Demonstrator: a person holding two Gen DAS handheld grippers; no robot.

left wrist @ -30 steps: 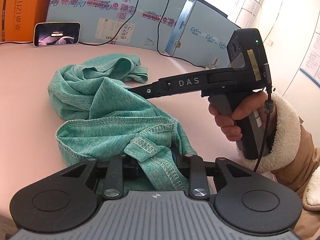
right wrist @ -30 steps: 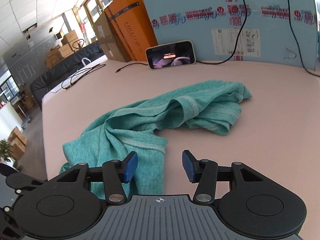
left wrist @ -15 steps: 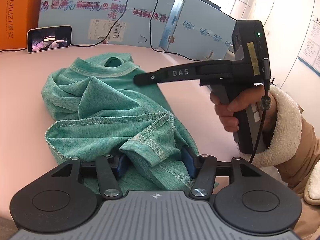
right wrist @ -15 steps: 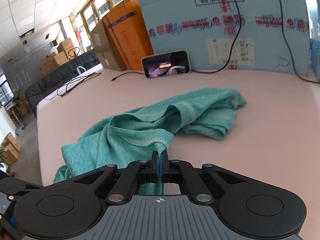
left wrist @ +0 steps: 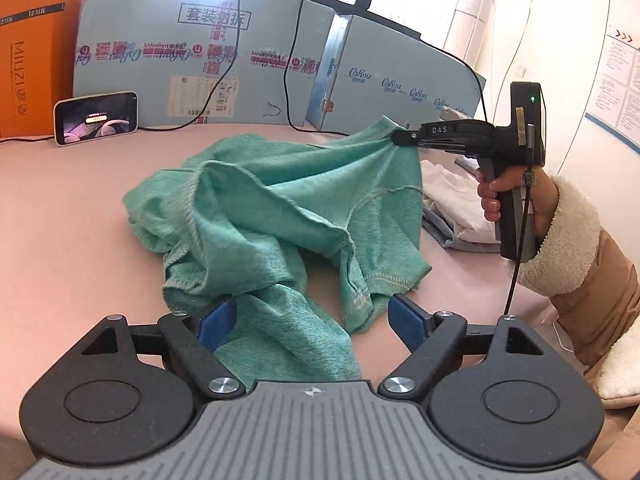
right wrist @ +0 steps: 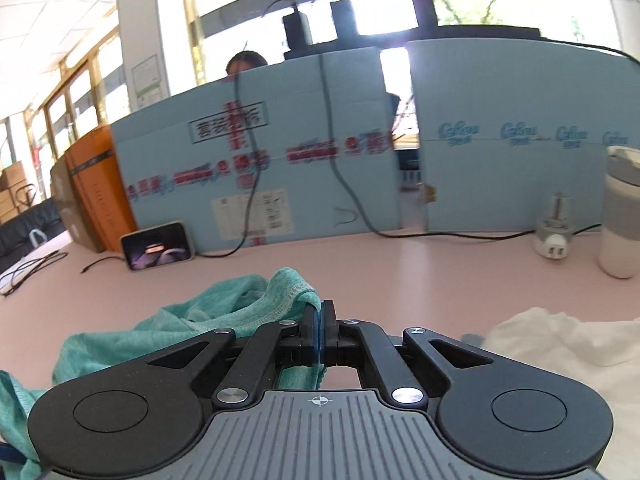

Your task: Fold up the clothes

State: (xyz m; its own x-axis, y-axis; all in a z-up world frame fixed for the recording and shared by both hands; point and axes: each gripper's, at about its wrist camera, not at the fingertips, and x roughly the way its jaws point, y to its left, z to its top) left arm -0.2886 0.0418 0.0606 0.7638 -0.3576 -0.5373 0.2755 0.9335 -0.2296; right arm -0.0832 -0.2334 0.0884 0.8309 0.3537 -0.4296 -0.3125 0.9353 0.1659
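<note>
To your left the pink desk (left wrist: 60,216) lies bare up to the phone (left wrist: 96,117) and the orange box (left wrist: 28,56), so you can pass there. The blue cardboard wall (left wrist: 192,52) closes off the far edge, with cables hanging down it. On your right, the white clothes pile (right wrist: 560,344), the cup (right wrist: 622,216) and the plug adapter (right wrist: 554,236) crowd the desk, leaving bare surface in front of the wall.

The right gripper (right wrist: 319,330) is clamped on an edge of the green garment (right wrist: 224,312), which trails left over the pink surface (right wrist: 420,272). White cloth (right wrist: 560,340) lies near right; a phone (right wrist: 158,245) and a cup (right wrist: 622,212) stand farther off.
</note>
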